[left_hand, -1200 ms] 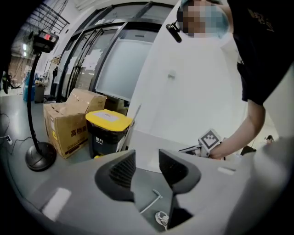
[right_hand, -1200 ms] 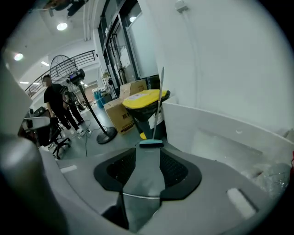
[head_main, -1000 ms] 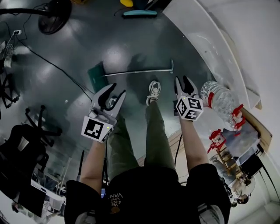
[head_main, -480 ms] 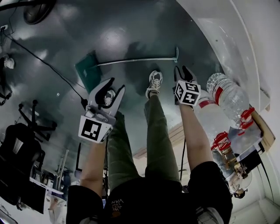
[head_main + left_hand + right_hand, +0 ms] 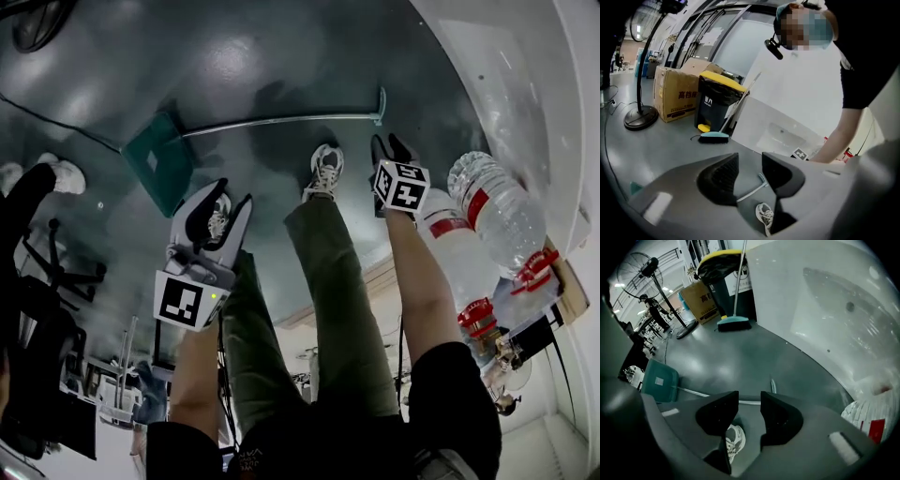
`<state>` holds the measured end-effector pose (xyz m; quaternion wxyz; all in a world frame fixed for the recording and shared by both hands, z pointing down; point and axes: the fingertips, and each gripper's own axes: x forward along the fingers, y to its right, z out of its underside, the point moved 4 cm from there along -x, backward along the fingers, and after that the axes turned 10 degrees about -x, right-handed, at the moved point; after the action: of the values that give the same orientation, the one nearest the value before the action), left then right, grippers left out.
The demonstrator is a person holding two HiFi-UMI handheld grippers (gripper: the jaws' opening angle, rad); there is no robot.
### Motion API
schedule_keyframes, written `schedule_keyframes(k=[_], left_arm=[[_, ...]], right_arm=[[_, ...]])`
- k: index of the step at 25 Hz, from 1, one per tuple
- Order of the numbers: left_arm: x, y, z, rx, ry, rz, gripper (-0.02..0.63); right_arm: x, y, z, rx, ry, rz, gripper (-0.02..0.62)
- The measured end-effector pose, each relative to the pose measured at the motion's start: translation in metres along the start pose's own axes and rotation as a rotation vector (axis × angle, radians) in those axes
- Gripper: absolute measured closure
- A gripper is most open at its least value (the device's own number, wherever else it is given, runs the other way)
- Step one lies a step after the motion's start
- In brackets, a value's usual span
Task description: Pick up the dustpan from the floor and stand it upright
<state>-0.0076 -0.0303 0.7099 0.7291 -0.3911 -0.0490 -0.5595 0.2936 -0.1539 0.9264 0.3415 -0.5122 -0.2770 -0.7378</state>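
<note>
The floor (image 5: pixel 281 66) is dark grey and shiny, with a white wall along its right side. The dustpan (image 5: pixel 157 161) lies flat on the floor, out past the person's feet. It has a green pan and a long, thin metal stick for a handle (image 5: pixel 281 120). In the head view the dustpan's long way runs from side to side. The green pan is at the left end. The handle points to the right and ends in a short cross piece near the white wall.

The left tool (image 5: pixel 217 202) hangs over the floor, near the green pan but not touching it. Its jaws are apart and hold nothing. In the left gripper view the handle and a white shoe (image 5: pixel 764 216) show through the gap, down on the floor.

The right tool (image 5: pixel 389 148) is above the floor just beside the other shoe (image 5: pixel 324 171), near the handle's right end. Its jaws are apart too, with nothing in them, and the handle is not touched.

Big water bottles (image 5: pixel 497 211) with red caps lie at the right. Farther off, a broom (image 5: pixel 733 323), a black bin (image 5: pixel 715 101) with a yellow lid, a brown box (image 5: pixel 675 98) and a fan (image 5: pixel 640 268) stand on the floor.
</note>
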Motion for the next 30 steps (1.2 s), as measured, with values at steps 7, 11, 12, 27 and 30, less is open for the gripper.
schedule_keyframes(k=[7,11,12,27,30], left_arm=[[0.028,-0.020,0.025,-0.050,0.017,-0.041,0.440],[0.055,-0.032,0.041,-0.088,0.034,-0.042,0.440],[0.061,-0.034,0.046,-0.097,0.030,-0.044,0.440],[0.089,-0.059,0.076,-0.100,0.009,-0.067,0.440],[0.092,-0.055,0.078,-0.107,0.000,-0.052,0.440]], right_arm=[[0.070,0.027,0.026,0.082,-0.115,0.046,0.454],[0.112,0.044,0.032,0.083,-0.153,0.069,0.456],[0.121,0.048,0.036,0.074,-0.162,0.072,0.454],[0.191,0.083,0.064,0.060,-0.257,0.071,0.456],[0.199,0.081,0.069,0.048,-0.326,0.032,0.457]])
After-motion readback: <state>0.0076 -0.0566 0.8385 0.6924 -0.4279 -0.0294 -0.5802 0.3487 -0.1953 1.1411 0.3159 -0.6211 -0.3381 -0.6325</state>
